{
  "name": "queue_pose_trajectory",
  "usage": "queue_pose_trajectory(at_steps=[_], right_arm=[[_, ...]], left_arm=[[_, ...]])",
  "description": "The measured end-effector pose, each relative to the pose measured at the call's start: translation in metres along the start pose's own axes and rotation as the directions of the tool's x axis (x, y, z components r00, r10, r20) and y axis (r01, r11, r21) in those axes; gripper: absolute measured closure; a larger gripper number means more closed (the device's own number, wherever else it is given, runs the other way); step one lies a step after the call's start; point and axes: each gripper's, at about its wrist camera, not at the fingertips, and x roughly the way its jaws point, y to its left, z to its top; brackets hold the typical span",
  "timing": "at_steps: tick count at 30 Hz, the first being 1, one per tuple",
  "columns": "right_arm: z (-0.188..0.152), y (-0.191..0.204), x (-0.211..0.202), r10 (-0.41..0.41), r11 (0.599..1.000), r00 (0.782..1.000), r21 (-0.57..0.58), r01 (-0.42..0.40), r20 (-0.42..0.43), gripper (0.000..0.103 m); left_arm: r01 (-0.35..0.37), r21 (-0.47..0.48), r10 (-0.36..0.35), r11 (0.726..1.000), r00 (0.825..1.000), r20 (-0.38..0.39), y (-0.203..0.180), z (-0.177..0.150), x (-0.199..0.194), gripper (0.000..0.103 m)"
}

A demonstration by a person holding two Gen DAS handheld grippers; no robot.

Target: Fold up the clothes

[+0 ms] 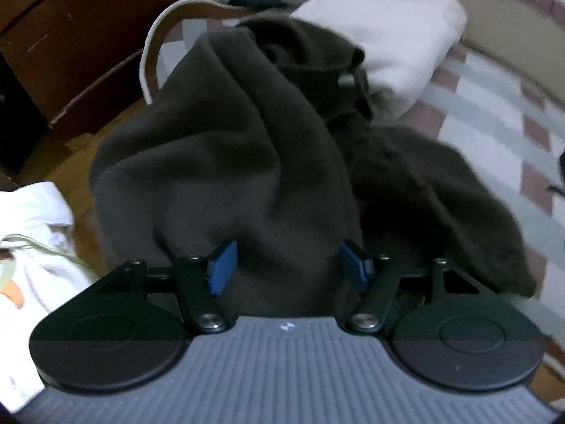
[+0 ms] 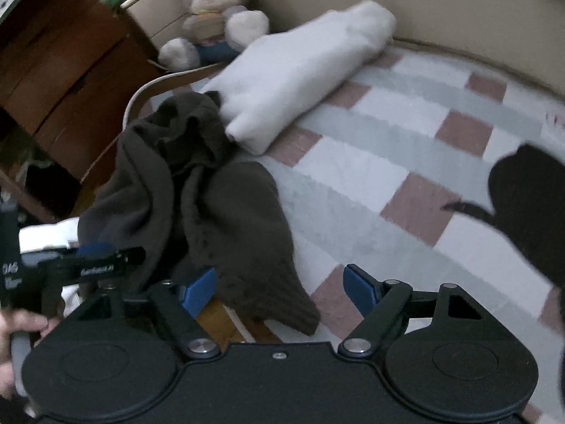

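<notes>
A dark grey-brown fleece garment lies bunched at the left edge of the checked bed. My left gripper is down on it. A thick fold of the fleece fills the gap between its blue pads, and the jaws stand partly apart. In the right wrist view the same garment trails toward my right gripper, which is open; a limp end of the cloth lies between its pads, closer to the left one. The left gripper's finger shows at that view's left edge.
A folded white cloth lies behind the garment, and a plush rabbit sits beyond it. Brown wooden furniture stands to the left. A black garment rests on the bed at right. White clothing lies low left. A hand holds the left tool.
</notes>
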Motion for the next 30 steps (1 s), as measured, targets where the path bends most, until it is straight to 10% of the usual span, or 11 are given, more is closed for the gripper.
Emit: queue_pose_trajectory(at_steps=[11, 17, 19, 21, 23, 27, 30], right_arm=[[-0.008, -0.032, 0.081, 0.22, 0.92, 0.975, 0.326, -0.217, 0.028, 0.021], [-0.001, -0.024, 0.119, 0.248, 0.91, 0.968, 0.333, -0.249, 0.046, 0.041], [0.001, -0.022, 0.127, 0.268, 0.902, 0.962, 0.337, -0.272, 0.059, 0.046], [0.0, -0.019, 0.135, 0.294, 0.895, 0.955, 0.34, -0.29, 0.042, 0.071], [-0.003, -0.015, 0.14, 0.329, 0.884, 0.944, 0.342, -0.318, 0.027, 0.073], [-0.006, -0.006, 0.136, 0.459, 0.834, 0.888, 0.338, -0.437, 0.014, 0.075], [-0.006, 0.003, 0.128, 0.47, 0.845, 0.883, 0.293, -0.447, -0.007, 0.069]], left_arm=[[0.023, 0.044, -0.024, 0.999, 0.999, 0.029, -0.007, 0.01, 0.022, 0.037], [0.071, 0.048, -0.072, 0.996, 0.997, 0.026, -0.015, 0.009, 0.039, 0.024], [0.12, 0.071, -0.12, 0.99, 0.993, -0.001, -0.018, 0.007, 0.046, 0.004], [0.156, 0.155, -0.152, 0.975, 0.988, -0.043, -0.026, 0.003, 0.054, 0.002], [0.094, 0.245, -0.09, 0.965, 0.996, -0.028, -0.035, -0.004, 0.056, 0.014], [-0.029, 0.266, 0.02, 0.963, 0.999, 0.04, -0.025, 0.0, 0.037, 0.085], [-0.292, 0.323, 0.239, 0.9, 0.951, 0.196, -0.02, 0.0, 0.023, 0.088]])
